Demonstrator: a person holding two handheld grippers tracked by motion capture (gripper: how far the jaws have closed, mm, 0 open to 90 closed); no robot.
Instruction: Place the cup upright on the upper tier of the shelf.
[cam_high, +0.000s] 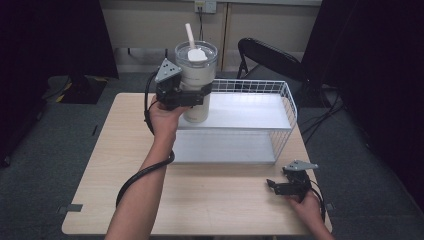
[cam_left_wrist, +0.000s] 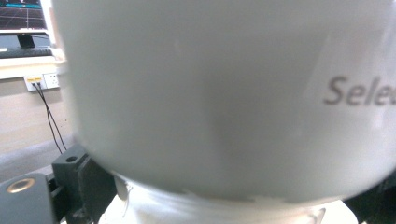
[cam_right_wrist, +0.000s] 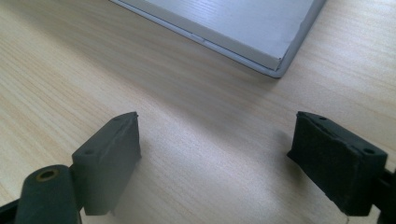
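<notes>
White tumbler (cam_high: 196, 82) clamped in left gripper (cam_high: 192, 95), hovering over basket (cam_high: 287, 107).
Could tip if dropped early; right gripper (cam_high: 280, 186) idle, gaping.

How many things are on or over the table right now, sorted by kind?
Tumbler with straw, held in the left gripper: 1
Wire basket: 1
Grippers, counting the right gripper: 2
Total: 4

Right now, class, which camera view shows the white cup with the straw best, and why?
The high view: the whole cup shows there, lid and straw included, clamped by the left gripper above the wire basket. The left gripper view shows a blurred stretch of its wall.
</notes>
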